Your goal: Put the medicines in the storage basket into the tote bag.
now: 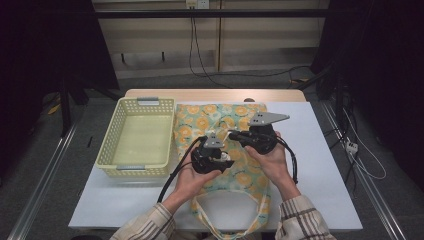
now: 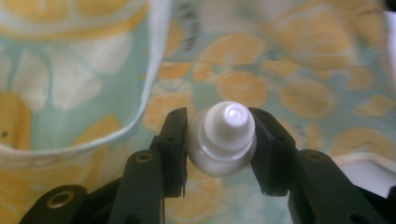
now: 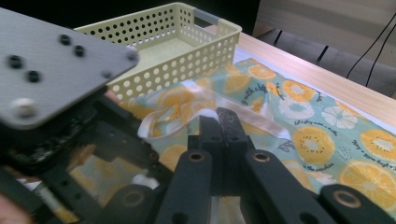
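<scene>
One small white ribbed-cap bottle (image 2: 224, 140) sits clamped in our left gripper (image 2: 219, 140), our right gripper (image 3: 219, 122) pinches one lemon-print cloth bag's (image 3: 327, 140) hem, beside one perforated plastic basket (image 3: 187, 60).

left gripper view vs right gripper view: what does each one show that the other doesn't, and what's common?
Left gripper view: the left gripper has its fingers clamped on a small white capped bottle, cap toward the camera, above the bag.

Right gripper view: the right gripper is shut on the bag's white-lined edge; there is also a pale yellow perforated basket, the wooden table edge, and the left gripper's grey plate close by.

Both: the orange-slice print fabric bag.
</scene>
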Motion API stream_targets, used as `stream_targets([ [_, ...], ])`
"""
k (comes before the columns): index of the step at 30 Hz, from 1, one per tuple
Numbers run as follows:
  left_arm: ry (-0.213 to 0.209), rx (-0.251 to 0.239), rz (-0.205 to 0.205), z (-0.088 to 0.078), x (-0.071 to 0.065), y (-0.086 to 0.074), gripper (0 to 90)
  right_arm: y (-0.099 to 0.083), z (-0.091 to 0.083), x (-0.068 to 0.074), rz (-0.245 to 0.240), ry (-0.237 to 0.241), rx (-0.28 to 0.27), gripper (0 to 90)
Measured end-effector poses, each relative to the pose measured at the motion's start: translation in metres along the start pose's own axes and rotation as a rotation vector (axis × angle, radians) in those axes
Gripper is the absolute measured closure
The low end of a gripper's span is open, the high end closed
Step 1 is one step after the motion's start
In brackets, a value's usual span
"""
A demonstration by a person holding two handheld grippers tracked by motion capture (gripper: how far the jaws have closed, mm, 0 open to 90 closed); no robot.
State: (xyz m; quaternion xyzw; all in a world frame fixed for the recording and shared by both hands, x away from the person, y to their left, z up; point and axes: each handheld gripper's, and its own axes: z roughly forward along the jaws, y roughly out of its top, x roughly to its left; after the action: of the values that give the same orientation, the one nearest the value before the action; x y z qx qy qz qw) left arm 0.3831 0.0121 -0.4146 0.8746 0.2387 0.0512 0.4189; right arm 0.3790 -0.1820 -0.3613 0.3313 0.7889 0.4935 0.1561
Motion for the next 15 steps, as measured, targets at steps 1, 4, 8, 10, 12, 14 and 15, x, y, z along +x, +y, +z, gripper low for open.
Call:
stream_targets([
  [1, 0.003, 0.006, -0.005, 0.001, 0.003, 0.000, 60.1, 0.000, 0.000, 0.000, 0.000, -0.001, 0.001, 90.0],
  [4, 0.020, 0.020, -0.011, 0.006, 0.008, -0.002, 60.0, -0.001, 0.002, 0.000, 0.002, 0.000, 0.005, 90.0],
  [8, 0.040, 0.026, -0.038, 0.013, 0.016, -0.004, 60.0, -0.002, 0.003, 0.000, 0.004, 0.001, 0.013, 90.0],
  [10, 0.043, 0.033, -0.047, 0.015, 0.018, -0.005, 60.0, -0.003, 0.004, -0.001, 0.003, 0.001, 0.016, 90.0],
  [12, 0.041, 0.029, -0.054, 0.018, 0.020, -0.007, 60.0, -0.003, 0.005, -0.001, 0.004, 0.002, 0.018, 90.0],
  [14, 0.043, 0.037, -0.059, 0.021, 0.021, -0.008, 59.9, -0.004, 0.005, -0.001, 0.004, 0.003, 0.020, 90.0],
  [15, 0.052, 0.048, -0.057, 0.023, 0.022, -0.008, 59.9, -0.004, 0.006, -0.001, 0.005, 0.002, 0.022, 90.0],
])
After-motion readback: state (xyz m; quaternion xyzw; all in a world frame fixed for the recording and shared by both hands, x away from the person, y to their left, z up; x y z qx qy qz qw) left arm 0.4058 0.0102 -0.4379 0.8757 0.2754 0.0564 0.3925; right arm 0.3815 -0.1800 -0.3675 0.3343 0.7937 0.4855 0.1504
